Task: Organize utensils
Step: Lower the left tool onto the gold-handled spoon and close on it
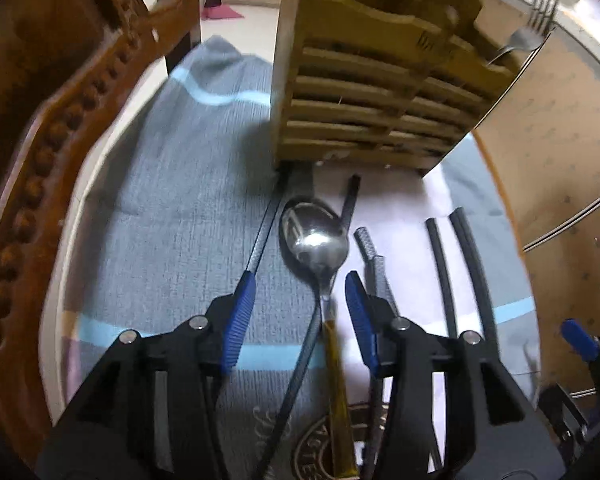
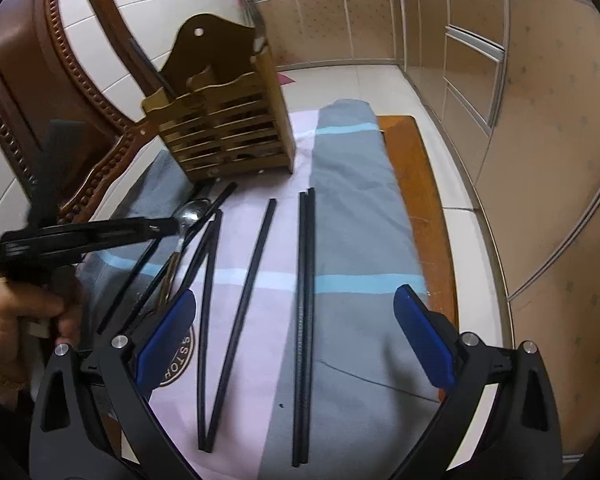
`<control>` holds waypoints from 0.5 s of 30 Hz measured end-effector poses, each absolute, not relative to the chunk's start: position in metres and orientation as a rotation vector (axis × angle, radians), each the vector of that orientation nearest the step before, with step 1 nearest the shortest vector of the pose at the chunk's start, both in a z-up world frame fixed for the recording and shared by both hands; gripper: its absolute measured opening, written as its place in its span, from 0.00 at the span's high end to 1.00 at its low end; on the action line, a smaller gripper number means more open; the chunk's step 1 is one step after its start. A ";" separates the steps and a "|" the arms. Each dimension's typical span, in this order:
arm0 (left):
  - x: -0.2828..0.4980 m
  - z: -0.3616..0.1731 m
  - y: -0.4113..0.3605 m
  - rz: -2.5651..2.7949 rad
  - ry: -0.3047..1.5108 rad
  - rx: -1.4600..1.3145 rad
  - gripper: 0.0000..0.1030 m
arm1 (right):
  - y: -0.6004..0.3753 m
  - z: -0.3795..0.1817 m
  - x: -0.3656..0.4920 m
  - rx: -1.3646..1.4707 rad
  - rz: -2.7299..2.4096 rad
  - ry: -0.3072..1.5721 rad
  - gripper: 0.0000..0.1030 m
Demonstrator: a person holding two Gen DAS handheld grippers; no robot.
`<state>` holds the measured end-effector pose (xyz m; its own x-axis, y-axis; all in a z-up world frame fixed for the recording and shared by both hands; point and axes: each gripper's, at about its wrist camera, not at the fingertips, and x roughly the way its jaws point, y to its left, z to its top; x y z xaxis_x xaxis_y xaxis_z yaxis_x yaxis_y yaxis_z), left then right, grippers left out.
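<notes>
The left tongs (image 1: 300,312) stand open over the cloth (image 1: 172,208), their blue pads (image 1: 242,300) apart on either side of a spoon (image 1: 316,240). The spoon lies between them on the cloth, bowl pointing away, its amber handle running back under the tongs. Neither pad looks to touch it, though the blur makes that hard to be sure of. A black chopstick (image 1: 266,228) lies just beside the left pad, and grey-tipped ones (image 1: 374,256) lie just beside the right pad.

The right tongs (image 2: 296,340) are wide open and hold nothing. Between their pads a pair of chopsticks (image 2: 304,320) lies side by side on the cloth, running straight away. To the left, two more chopsticks (image 2: 236,320) meet at the near end in a V. Further left again, the left tongs reach in sideways over the spoon, held by a hand (image 2: 24,312).

Beyond the loose pieces stands a wooden holder (image 2: 228,136) with slatted front, tilted, on the far part of the surface (image 2: 432,208). A fork (image 1: 534,20) pokes up near its right side. A carved wooden chair (image 2: 80,92) stands behind it on the left.
</notes>
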<state>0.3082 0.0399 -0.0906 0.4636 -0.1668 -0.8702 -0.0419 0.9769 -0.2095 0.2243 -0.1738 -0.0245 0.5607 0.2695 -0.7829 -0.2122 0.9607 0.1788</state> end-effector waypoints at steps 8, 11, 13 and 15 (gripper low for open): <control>0.336 -0.092 0.034 -0.056 1.081 -0.207 0.56 | -0.175 -0.025 0.227 0.077 0.287 0.938 0.06; 0.343 -0.092 0.030 -0.030 1.084 -0.168 0.56 | -0.176 -0.024 0.228 0.083 0.286 0.936 0.06; 0.342 -0.090 0.025 -0.015 1.110 -0.142 0.56 | -0.177 -0.024 0.230 0.090 0.289 0.938 0.06; 0.342 -0.089 0.018 -0.011 1.127 -0.118 0.56 | -0.176 -0.023 0.230 0.094 0.296 0.938 0.06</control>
